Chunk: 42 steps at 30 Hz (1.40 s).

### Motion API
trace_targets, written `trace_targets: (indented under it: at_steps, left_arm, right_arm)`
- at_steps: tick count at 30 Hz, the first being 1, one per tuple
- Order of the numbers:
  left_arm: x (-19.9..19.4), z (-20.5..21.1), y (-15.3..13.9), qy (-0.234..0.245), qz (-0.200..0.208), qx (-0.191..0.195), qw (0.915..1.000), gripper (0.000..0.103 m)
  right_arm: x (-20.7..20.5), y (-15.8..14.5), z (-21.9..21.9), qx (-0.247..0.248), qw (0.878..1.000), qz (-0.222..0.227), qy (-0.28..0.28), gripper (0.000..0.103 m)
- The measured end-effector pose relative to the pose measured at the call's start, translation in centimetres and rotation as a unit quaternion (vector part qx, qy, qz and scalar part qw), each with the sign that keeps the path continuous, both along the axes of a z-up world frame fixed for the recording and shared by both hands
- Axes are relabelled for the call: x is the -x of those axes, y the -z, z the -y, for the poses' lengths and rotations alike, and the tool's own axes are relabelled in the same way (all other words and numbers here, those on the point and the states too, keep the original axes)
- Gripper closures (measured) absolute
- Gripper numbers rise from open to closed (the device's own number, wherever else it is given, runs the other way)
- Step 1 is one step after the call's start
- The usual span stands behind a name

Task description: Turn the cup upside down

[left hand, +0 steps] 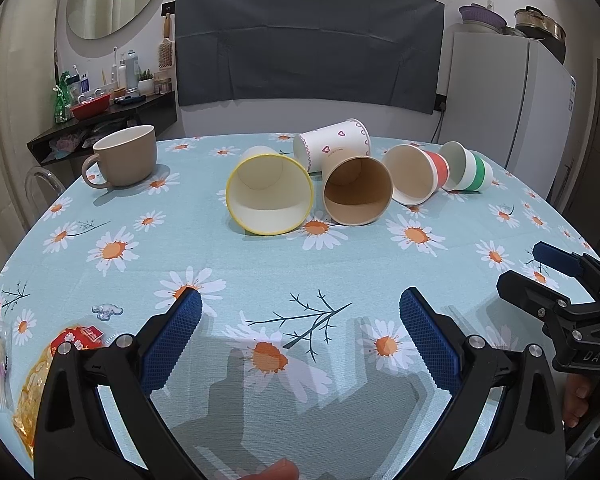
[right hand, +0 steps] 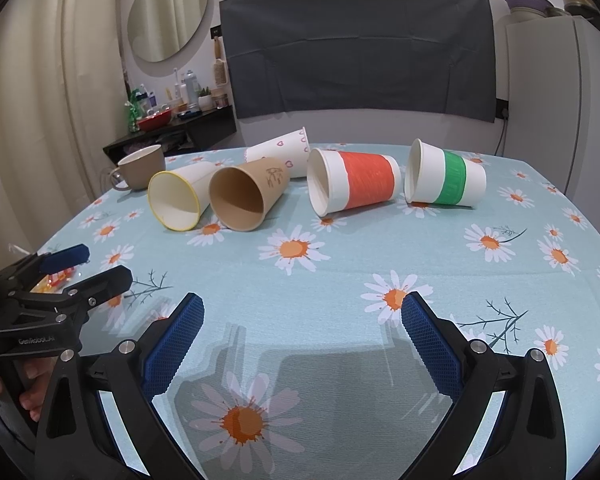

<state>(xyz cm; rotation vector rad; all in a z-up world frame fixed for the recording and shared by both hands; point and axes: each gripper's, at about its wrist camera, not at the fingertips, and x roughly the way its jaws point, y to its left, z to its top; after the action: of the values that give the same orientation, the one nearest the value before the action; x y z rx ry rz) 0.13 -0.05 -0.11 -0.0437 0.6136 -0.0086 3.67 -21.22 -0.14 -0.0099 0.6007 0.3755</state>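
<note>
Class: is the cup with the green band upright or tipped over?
Tipped over: the green-banded cup lies on its side on the tablecloth, mouth facing sideways.

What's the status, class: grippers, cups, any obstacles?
Left gripper and right gripper open, empty, short of the cups. Five paper cups on their sides, nearest the yellow-rimmed cup and brown cup. Mug upright, off left. Path unobstructed.

Both claws [left hand: 300,344] [right hand: 302,344] wide apart, empty

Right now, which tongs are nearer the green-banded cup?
Right. The right tongs hang open over the table's near edge, the green-banded cup ahead to their right. The left tongs, also open, sit further left.
</note>
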Motion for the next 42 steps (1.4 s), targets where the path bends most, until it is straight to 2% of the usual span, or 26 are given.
trace_targets:
  at_steps: [28,37,42]
  left_arm:
    - [0.17,0.43,-0.28,0.002,0.005,-0.007,1.0000,0.006]
    - [0.55,0.34,-0.40,0.003,0.015,-0.008,0.9998,0.006]
    - [0.44,0.37,-0.33,0.014,0.014,-0.005,0.9998,0.006]
  right_arm:
    - [-0.36,0.02,0.16,-0.007,1.000,-0.010,0.006,0.008]
    - [-0.72,0.07,0.44,-0.001,0.999,-0.012,0.050,0.008]
    - [-0.76,-0.04,0.07,0.017,0.998,-0.009,0.055,0.008]
